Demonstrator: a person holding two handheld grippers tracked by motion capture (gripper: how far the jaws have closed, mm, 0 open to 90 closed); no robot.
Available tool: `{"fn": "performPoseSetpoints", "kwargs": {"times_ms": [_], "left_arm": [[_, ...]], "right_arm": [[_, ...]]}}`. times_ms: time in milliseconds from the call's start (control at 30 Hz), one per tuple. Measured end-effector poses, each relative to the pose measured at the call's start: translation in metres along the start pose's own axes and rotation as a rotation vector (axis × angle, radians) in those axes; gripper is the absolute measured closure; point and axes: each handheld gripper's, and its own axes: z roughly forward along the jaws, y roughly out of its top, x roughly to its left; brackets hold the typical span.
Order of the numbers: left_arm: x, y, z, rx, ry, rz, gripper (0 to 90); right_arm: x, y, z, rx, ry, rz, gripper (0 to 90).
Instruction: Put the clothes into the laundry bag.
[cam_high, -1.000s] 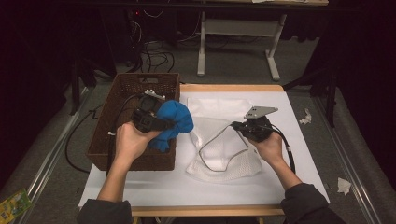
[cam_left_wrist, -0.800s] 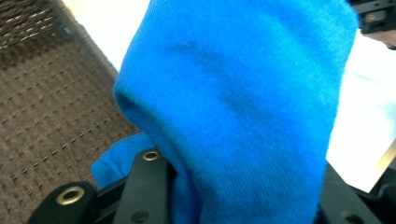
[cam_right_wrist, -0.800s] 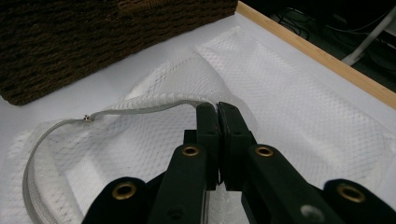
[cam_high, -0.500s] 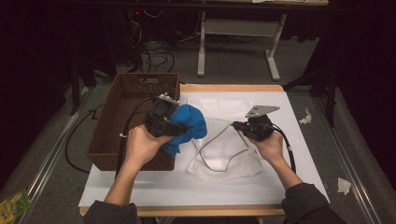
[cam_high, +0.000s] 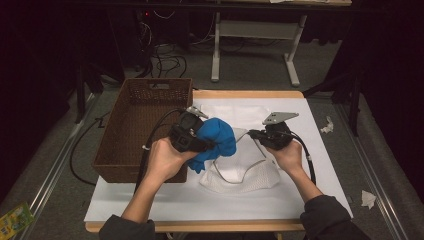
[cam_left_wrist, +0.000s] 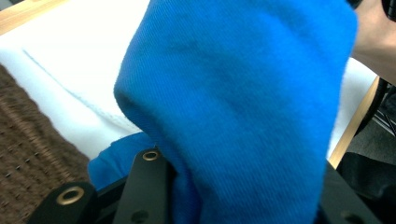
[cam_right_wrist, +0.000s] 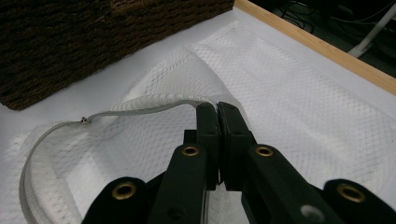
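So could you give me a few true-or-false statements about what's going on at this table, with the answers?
1. The left gripper holds a blue cloth. True.
2. The blue cloth lies inside the basket. False: it is held up above the table, beside the basket.
3. The right gripper is shut on the mesh bag at its rim. True.
4. The mesh bag is black. False: it is white.
5. The basket is woven and brown. True.
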Motion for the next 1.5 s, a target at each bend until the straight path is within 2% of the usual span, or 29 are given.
{"fn": "performPoseSetpoints", "kwargs": {"times_ms": [433, 633, 1033, 1300, 1500], "left_arm": [[-0.022, 0.003, 0.019, -0.007, -0.063, 0.039, 63.8], [-0.032, 0.005, 0.026, -0.011, -0.108, 0.061, 63.8], [-0.042, 0.003, 0.046, 0.005, -0.141, 0.075, 63.7], [-0.048, 0.000, 0.056, 0.015, -0.142, 0.087, 63.8], [-0.049, -0.003, 0.066, 0.025, -0.135, 0.075, 63.8]], "right_arm": [[-0.001, 0.001, 0.000, -0.004, -0.004, 0.005, 89.2], [-0.002, 0.003, 0.000, -0.006, -0.005, 0.008, 89.2], [-0.002, 0.003, 0.001, -0.012, -0.004, 0.009, 89.1], [-0.001, 0.003, 0.001, -0.004, -0.003, 0.014, 89.1], [-0.001, 0.004, 0.001, -0.008, -0.003, 0.010, 89.2]]}}
